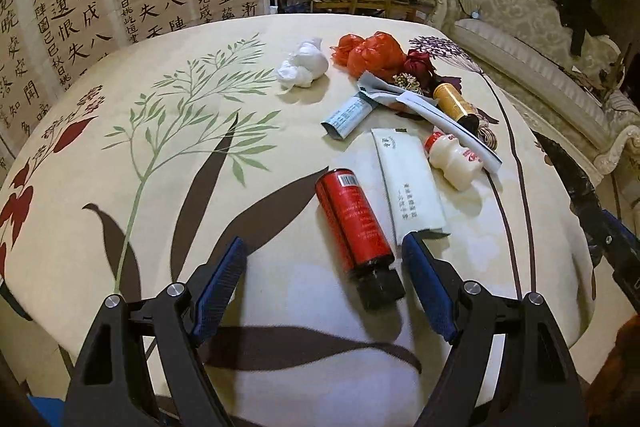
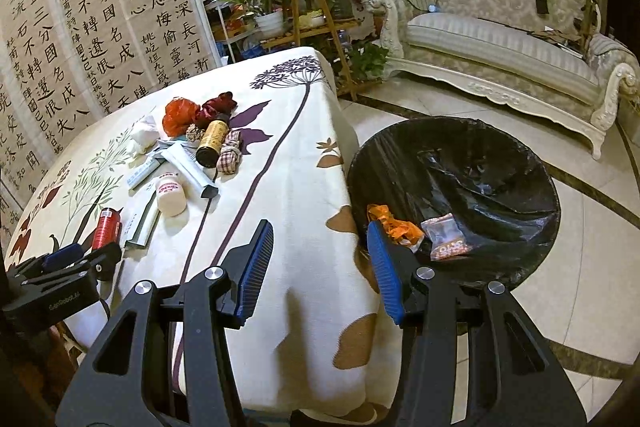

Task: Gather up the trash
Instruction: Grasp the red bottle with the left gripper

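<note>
Left gripper (image 1: 324, 259) stood wide, nothing held. The red bottle (image 1: 354, 223) lay on its side between the two spread fingers, black cap end nearest the claw, nearer the right-hand finger (image 1: 426, 287) than the left; whether that finger touched it could not be told. Judged: the claw was lined along the bottle's length so the pads could close across its narrow body.

Ahead of the claw and to its right lay a white flat packet (image 1: 412, 183), touching or just beside the bottle, then a small white drink bottle (image 1: 454, 159). Farther ahead: a gold bottle (image 1: 454, 101), an orange plastic bag (image 1: 370, 55) and a crumpled white tissue (image 1: 302, 65), all on the floral tablecloth (image 1: 160, 187).

Right gripper (image 2: 320, 263) was also wide and empty, poised over the table edge. The black-lined bin (image 2: 456, 203) sat on the floor ahead and right of it, already holding an orange scrap (image 2: 394, 225) and a clear wrapper (image 2: 446, 237). Judged: bin kept beside the table for short drops.
</note>
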A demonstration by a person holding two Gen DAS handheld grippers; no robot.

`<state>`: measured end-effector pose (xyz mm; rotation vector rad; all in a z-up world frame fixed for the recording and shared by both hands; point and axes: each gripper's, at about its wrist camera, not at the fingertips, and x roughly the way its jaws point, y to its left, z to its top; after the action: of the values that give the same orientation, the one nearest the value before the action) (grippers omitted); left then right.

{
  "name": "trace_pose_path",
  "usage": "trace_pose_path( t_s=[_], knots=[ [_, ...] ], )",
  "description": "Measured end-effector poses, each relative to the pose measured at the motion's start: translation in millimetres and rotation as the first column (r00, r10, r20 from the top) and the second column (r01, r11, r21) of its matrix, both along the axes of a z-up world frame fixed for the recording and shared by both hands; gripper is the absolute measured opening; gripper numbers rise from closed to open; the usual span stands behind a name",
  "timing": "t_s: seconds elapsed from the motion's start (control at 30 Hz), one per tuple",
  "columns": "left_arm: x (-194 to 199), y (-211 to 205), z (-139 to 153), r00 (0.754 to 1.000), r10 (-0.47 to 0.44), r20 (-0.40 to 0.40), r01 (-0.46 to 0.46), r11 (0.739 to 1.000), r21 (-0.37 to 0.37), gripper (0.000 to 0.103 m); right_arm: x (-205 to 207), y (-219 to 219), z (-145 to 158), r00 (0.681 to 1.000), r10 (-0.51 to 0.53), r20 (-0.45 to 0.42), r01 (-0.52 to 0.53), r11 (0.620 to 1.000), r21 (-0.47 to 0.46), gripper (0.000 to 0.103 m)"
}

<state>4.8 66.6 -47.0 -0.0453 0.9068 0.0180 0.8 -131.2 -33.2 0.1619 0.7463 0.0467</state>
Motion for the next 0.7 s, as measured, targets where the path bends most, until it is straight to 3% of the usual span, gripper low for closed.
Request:
trace_pose_path(
  t_s=[0.1,0.27,0.33,0.57,0.7],
  knots=[
    [4.5,0.3,0.7,1.0,-0.009,0.014,0.009,1.0,0.001,0.071,3.1,5.6,2.0,1.0,0.012,0.0,-0.012,1.0,0.003,0.048],
    [9.3,1.9,2.2,0.999,-0.031,0.036,0.029,0.999,0.029,0.036,9.1,21.8,5.8,0.998,0.056,0.004,-0.056,0.998,-0.006,0.048],
    [11.5,3.2,2.2,0.998,-0.041,0.041,0.04,0.998,0.042,0.027,12.8,30.2,7.3,0.997,0.078,0.002,-0.078,0.997,-0.009,0.048],
    [18.3,19.6,4.2,0.998,-0.041,0.047,0.04,0.999,0.008,0.025,24.2,61.1,15.8,0.987,0.16,0.009,-0.16,0.987,-0.011,0.047],
    [22.8,30.3,5.7,0.999,-0.021,0.048,0.021,1.0,0.004,0.025,32.4,79.8,17.7,0.978,0.209,0.004,-0.208,0.978,-0.023,0.038]
  ],
)
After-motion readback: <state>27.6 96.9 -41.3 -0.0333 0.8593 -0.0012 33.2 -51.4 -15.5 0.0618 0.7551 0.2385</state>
